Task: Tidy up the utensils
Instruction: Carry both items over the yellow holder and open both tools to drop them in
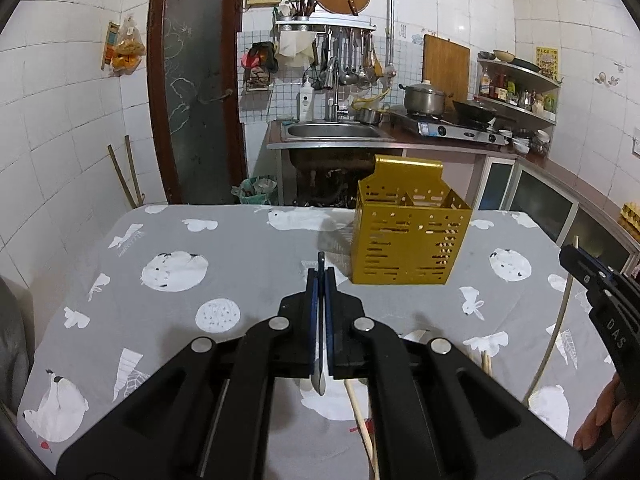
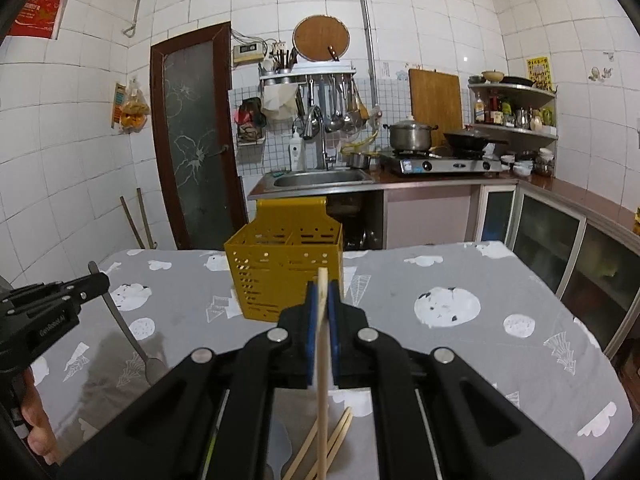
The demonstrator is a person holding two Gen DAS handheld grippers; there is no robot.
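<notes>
Left tongs (image 1: 321, 276) clamped tight on a spoon (image 1: 320, 376), handle up through the pads, bowl hanging below. Right tongs (image 2: 322, 294) pinched shut on one chopstick (image 2: 322, 360), held near upright, tip just clear above the pads. Yellow holder (image 1: 408, 232) standing on the worktop (image 1: 248, 248), a little ahead of both tongs, divided into compartments. More chopsticks (image 2: 340, 436) lying loose on the cloth below the right tongs.

Best done one at a time, probably: lift each piece above the rim before moving in, keep it vertical, lower well inside one compartment, then ease off the squeeze. Spoon to one section, chopstick to the other. Holder looks light, so likely to slide or tip if bumped on the rim; worth approaching from straight above.
</notes>
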